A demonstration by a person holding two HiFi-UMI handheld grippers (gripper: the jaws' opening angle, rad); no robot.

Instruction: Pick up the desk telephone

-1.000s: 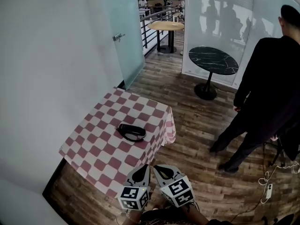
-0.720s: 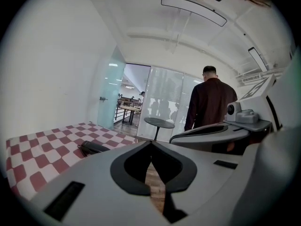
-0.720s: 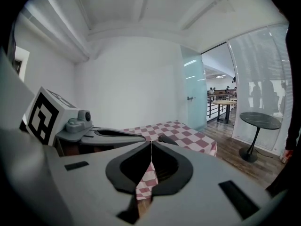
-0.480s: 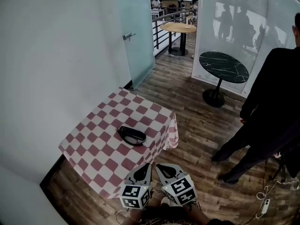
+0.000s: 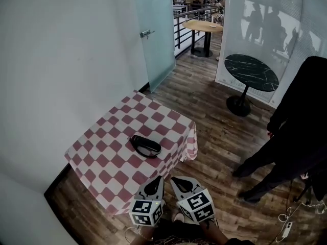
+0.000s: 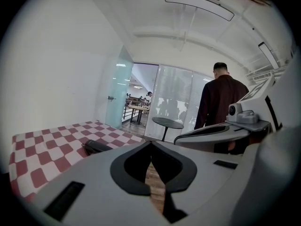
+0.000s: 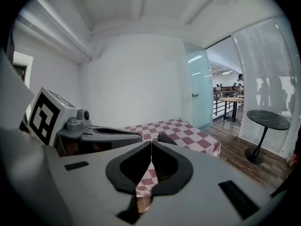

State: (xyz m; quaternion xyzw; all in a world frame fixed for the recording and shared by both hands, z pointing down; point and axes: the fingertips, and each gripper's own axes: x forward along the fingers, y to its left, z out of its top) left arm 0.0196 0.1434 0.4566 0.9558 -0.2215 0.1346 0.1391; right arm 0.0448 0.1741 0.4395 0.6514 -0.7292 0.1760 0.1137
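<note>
Lying flat near the middle of the square table with a red-and-white checked cloth (image 5: 102, 157), the black desk telephone (image 5: 145, 146) sits a bit closer to the edge facing the person than to the wall-side edges. Nothing touches it.

The left hand-held gripper (image 5: 156, 181) and the right hand-held gripper (image 5: 175, 180) are side by side just off that near edge, over the brown wood-plank floor (image 5: 214, 137). Both point toward the table, and the telephone is ahead of them and a little to the left, clearly apart from both.

In the left gripper view the jaws are closed tip to tip with nothing between them, and the telephone (image 6: 96, 146) shows beyond them to the left on the cloth. In the right gripper view the jaws are also together and empty, with the telephone's dark end (image 7: 167, 139) just past the tips.

A person in dark clothes (image 5: 301, 137) stands on the floor off the table's right side, near a round black marble-top side table (image 5: 251, 71).
</note>
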